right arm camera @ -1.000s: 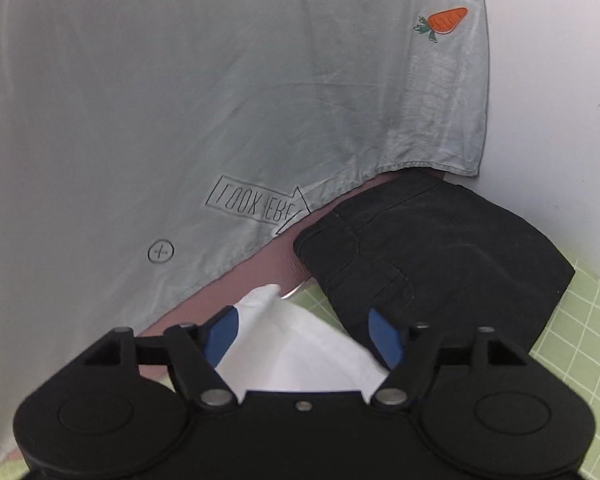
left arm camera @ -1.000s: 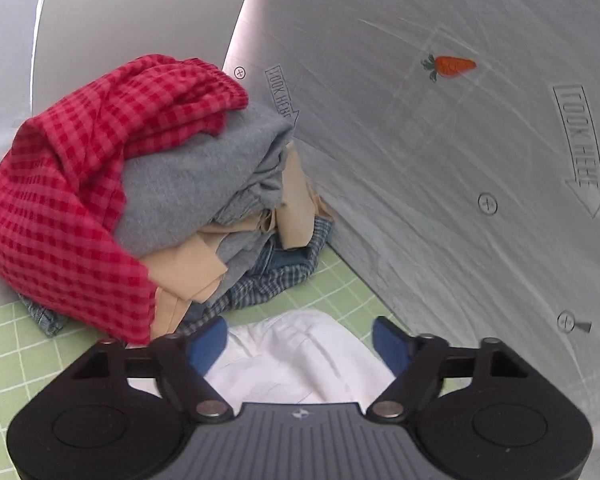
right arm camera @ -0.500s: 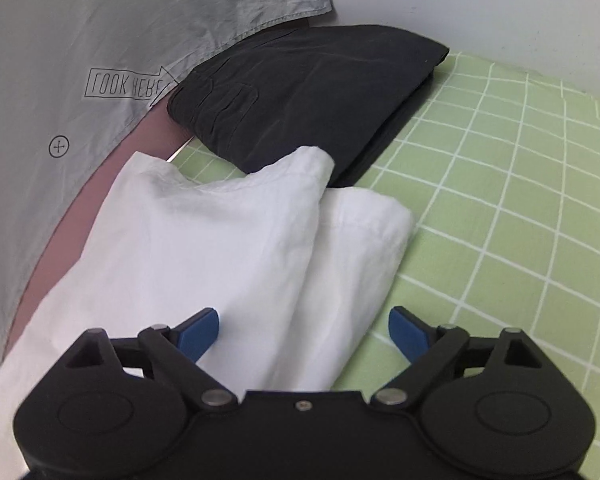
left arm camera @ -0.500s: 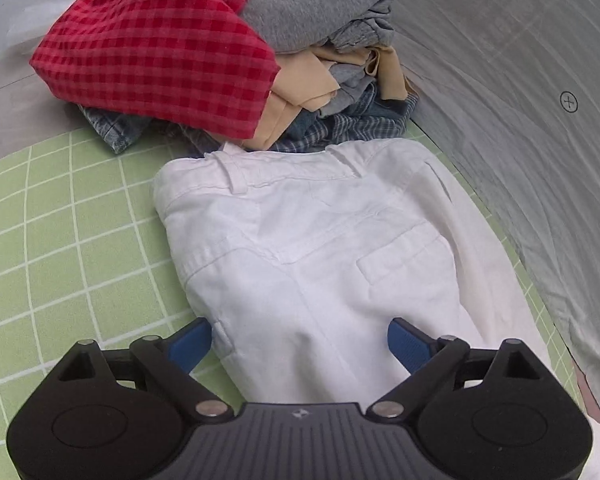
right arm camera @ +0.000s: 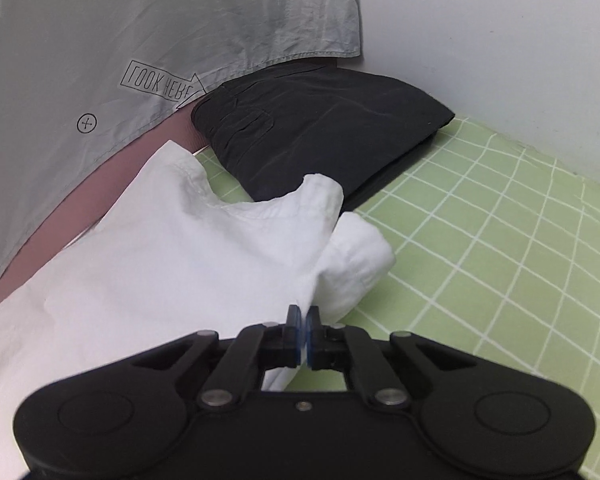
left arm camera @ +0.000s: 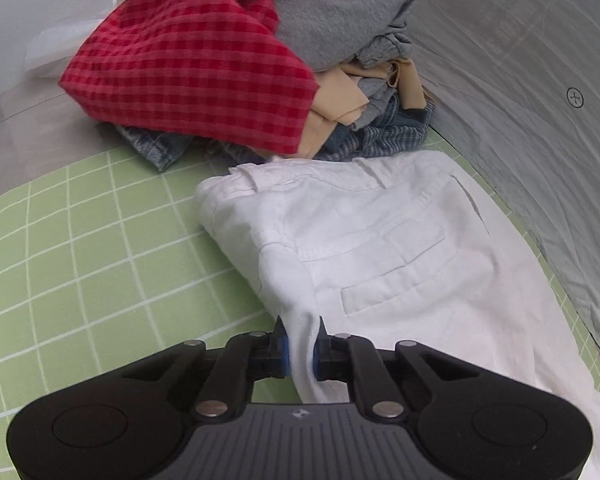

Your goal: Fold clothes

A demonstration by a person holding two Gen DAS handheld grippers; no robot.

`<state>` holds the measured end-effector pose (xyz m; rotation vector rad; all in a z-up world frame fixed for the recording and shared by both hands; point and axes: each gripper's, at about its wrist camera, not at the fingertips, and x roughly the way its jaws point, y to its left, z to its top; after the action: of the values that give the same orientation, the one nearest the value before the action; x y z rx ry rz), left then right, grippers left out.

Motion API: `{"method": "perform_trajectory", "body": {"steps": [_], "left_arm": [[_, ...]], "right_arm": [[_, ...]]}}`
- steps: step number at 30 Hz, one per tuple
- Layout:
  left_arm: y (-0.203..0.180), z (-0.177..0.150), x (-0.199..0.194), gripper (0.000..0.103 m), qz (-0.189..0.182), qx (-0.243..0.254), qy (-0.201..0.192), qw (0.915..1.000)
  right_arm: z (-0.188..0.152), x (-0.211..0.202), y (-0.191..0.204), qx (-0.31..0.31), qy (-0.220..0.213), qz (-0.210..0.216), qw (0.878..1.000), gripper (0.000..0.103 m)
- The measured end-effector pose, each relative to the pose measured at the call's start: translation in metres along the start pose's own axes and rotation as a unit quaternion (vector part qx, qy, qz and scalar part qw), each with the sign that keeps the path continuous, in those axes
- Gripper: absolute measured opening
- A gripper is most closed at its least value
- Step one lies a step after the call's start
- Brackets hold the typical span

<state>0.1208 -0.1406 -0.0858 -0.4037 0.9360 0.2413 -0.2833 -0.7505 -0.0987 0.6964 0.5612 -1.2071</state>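
Your left hand-held gripper (left arm camera: 300,344) pinches a fold of the white trousers (left arm camera: 380,248) lying along the green grid mat (left arm camera: 80,260) on the worktop; your right hand-held gripper (right arm camera: 303,332) is clamped on their hem edge (right arm camera: 204,264), near the folded black trousers (right arm camera: 324,132).

In the left wrist view, the trousers (left arm camera: 380,264) lie on the mat (left arm camera: 80,248), filling the centre and lower right of the frame. The pile (left arm camera: 236,64) sits behind them at upper centre, partly on the mat, partly on the tabletop (left arm camera: 24,140). A sheet (left arm camera: 520,80) hangs along the right. In the right wrist view, the trouser legs (right arm camera: 188,256) spread across lower left, folded pants (right arm camera: 324,132) behind them at centre, the sheet (right arm camera: 140,40) at upper left, mat (right arm camera: 500,240) at right.
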Motion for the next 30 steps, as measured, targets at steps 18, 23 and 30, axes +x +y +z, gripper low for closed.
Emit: {"method": "perform_trajectory", "body": {"steps": [18, 23, 30], "left_arm": [[0.093, -0.074, -0.118, 0.048, 0.003, 0.019, -0.011, 0.9998], [0.061, -0.106, -0.146, 0.057, -0.039, 0.028, -0.017, 0.9987], [0.018, -0.158, -0.165, 0.061, -0.049, 0.069, -0.012, 0.9963]], "right_arm": [[-0.058, -0.087, -0.161, 0.081, 0.041, 0.041, 0.995, 0.041], [-0.051, -0.062, -0.192, 0.174, 0.061, 0.098, 0.978, 0.038], [-0.021, -0.048, -0.198, 0.171, 0.066, 0.150, 0.972, 0.004]]}}
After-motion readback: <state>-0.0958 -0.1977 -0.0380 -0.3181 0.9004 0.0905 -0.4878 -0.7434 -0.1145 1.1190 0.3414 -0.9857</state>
